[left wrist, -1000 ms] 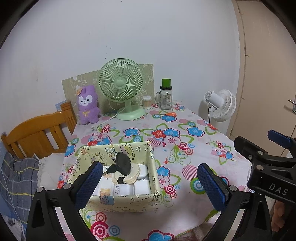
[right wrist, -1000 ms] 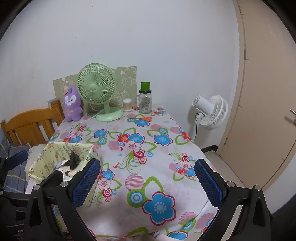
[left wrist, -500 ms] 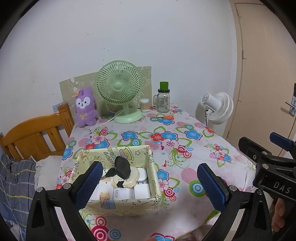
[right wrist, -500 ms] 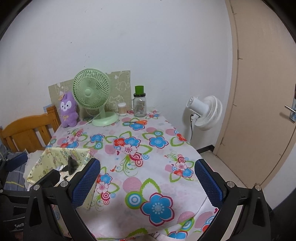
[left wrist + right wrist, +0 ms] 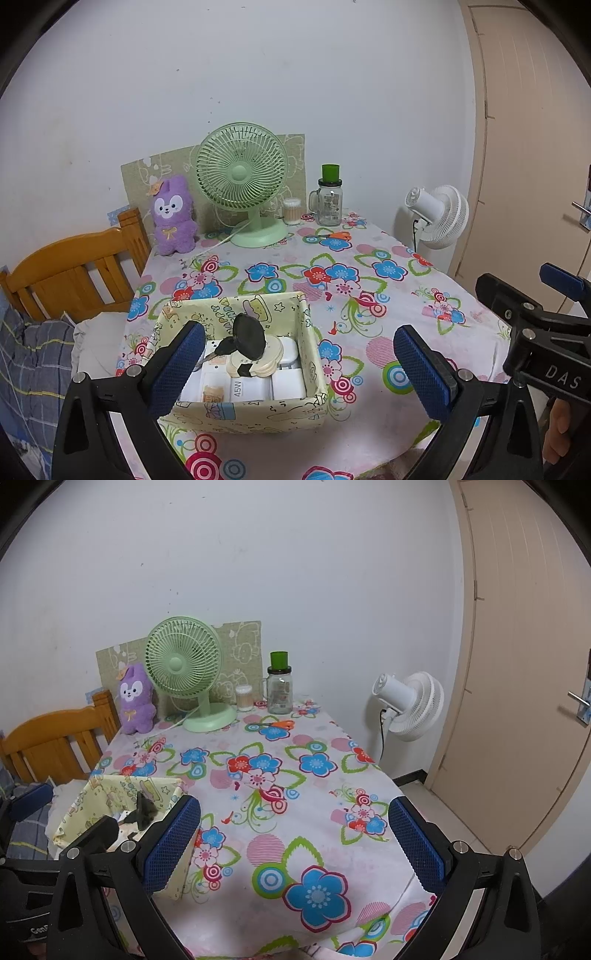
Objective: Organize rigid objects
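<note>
A pale yellow patterned box [image 5: 221, 410] [image 5: 74, 816] stands at the near left of the floral table. Inside lie white chargers [image 5: 247, 387], one marked 45W, a cream round piece [image 5: 271, 356] and a black round object with a key [image 5: 249, 338] on top. My left gripper [image 5: 295, 365] hangs open above the table's near edge, its left pad over the box's left side. My right gripper [image 5: 293, 842] is open over bare cloth to the right of the box. Both hold nothing. Orange scissors [image 5: 334, 235] [image 5: 280, 723] lie far back.
At the back stand a green desk fan [image 5: 242, 184], a purple plush [image 5: 173, 216], a cotton-swab tub [image 5: 291, 211] and a glass jar with green lid [image 5: 330, 199]. A wooden chair [image 5: 74, 262] is left, a white floor fan [image 5: 437, 216] and a door [image 5: 528, 664] right.
Both grippers have drawn back and risen from the table, so the box and table look smaller. Jaws stay open; nothing in the box has moved.
</note>
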Demonstrator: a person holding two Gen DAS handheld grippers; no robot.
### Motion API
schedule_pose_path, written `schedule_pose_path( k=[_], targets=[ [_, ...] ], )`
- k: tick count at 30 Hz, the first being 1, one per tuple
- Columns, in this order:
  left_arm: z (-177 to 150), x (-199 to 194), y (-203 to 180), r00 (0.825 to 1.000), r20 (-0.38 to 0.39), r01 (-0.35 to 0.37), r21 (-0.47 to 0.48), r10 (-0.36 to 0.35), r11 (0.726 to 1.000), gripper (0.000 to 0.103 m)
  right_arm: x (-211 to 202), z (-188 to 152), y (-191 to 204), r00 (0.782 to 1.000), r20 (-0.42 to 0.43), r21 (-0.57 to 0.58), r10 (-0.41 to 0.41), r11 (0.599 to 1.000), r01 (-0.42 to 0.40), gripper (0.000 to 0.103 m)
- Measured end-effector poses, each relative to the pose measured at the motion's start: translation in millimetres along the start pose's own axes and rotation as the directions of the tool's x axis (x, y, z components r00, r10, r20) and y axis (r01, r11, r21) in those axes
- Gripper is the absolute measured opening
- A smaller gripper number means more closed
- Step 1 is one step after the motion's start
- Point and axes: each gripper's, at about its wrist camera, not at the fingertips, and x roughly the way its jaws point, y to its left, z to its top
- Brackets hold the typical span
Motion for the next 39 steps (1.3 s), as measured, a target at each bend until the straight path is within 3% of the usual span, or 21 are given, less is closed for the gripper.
schedule_pose_path(
  k=[39],
  targets=[
    [-2.2,0.8,-4.1,1.000,-0.014,0.009,0.013,-0.008,1.000,0.103,-1.4,-5.0,1.1,1.000,-0.005,0.009,-0.007,1.000,0.007,0.103]
  ],
)
